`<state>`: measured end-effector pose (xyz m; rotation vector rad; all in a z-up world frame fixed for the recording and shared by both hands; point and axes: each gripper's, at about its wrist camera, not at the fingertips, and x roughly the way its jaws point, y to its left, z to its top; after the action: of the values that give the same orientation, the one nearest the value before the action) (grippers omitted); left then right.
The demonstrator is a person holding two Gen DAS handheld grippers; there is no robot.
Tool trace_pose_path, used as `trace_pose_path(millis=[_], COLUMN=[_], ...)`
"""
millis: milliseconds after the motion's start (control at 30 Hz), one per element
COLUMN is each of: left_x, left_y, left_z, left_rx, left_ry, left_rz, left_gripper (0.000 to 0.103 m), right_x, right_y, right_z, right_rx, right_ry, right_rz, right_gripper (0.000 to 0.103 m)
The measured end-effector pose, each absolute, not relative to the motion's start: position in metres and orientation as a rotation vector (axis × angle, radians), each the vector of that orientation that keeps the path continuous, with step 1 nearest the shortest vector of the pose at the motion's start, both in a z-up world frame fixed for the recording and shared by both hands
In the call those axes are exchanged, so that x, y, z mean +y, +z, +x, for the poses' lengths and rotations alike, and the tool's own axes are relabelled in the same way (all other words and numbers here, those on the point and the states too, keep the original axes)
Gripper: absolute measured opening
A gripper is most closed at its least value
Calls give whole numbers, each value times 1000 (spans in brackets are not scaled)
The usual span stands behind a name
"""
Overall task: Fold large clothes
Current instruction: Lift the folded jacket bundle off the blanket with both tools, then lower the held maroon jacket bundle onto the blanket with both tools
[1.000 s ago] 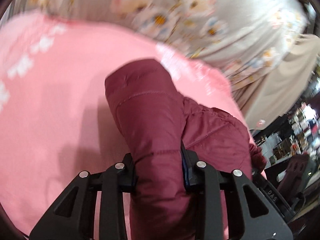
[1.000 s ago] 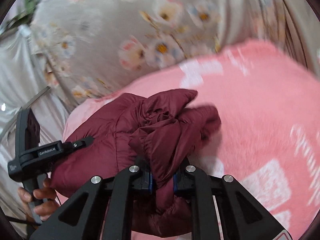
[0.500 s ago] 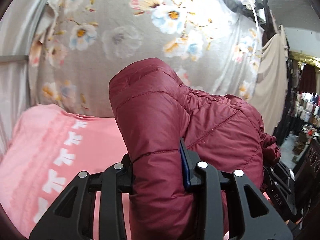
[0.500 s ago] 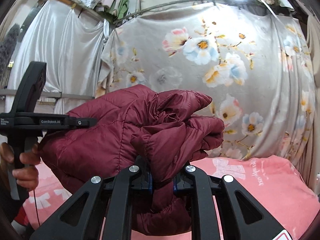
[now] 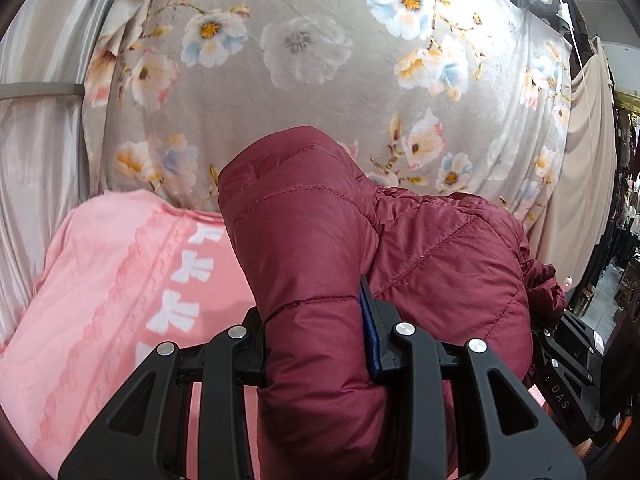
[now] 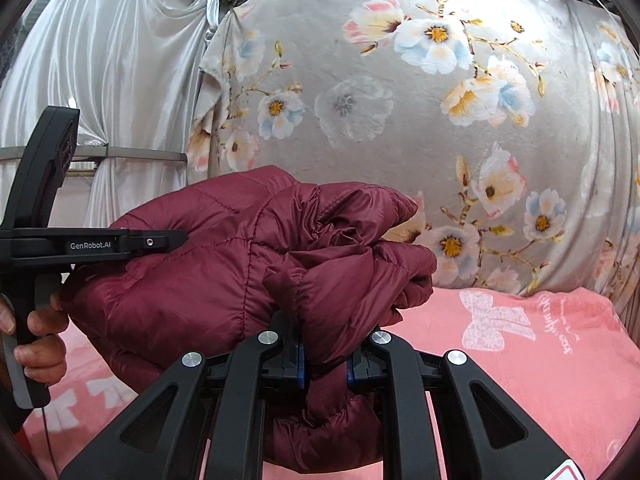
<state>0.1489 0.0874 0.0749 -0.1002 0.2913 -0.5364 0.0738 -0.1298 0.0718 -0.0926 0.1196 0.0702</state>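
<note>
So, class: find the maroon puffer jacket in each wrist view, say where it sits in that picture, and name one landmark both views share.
Left wrist view: the maroon puffer jacket fills the centre and lower right, clamped in the left gripper.
Right wrist view: it spreads from centre left to centre, bunched in the right gripper.
Shared landmark: the grey floral sheet hanging behind, above the pink blanket.

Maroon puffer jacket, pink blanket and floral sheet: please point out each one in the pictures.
maroon puffer jacket [image 6: 192, 280], right wrist view, on its quilted side panel.
pink blanket [image 6: 560, 380], right wrist view, on a bare part beside the white bow print.
floral sheet [image 5: 304, 40], left wrist view, on the pale flower at its middle.
</note>
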Motion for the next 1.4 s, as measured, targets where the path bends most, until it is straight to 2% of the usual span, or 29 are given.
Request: trace_pose_path(millis=[400, 900, 1100, 1167, 1267, 1367, 1400], left_x=[75, 48, 33, 33, 38, 45, 50], left_y=[13, -43, -79, -91, -99, -96, -93], left_z=[230, 281, 306, 310, 314, 313, 309], left_rx=[385, 405, 480, 495, 542, 620, 651], left_ry=[-508, -522, -502, -480, -470, -421, -364], left_rz=[-72, -29, 7, 17, -11, -25, -18], left_gripper=[32, 32, 33, 36, 44, 64, 69], right_x=[-129, -141, -149, -152, -162, -174, -176], right_y=[4, -51, -75, -79, -87, -85, -82], right_z=[154, 197, 220, 228, 235, 217, 206], right_rx=[265, 354, 471, 527, 628, 642, 627], right_ry=[33, -36, -43, -41, -34, -43, -58], right_rz=[-63, -61, -39, -27, 34, 98, 106], right_gripper=[14, 14, 14, 14, 21, 36, 45])
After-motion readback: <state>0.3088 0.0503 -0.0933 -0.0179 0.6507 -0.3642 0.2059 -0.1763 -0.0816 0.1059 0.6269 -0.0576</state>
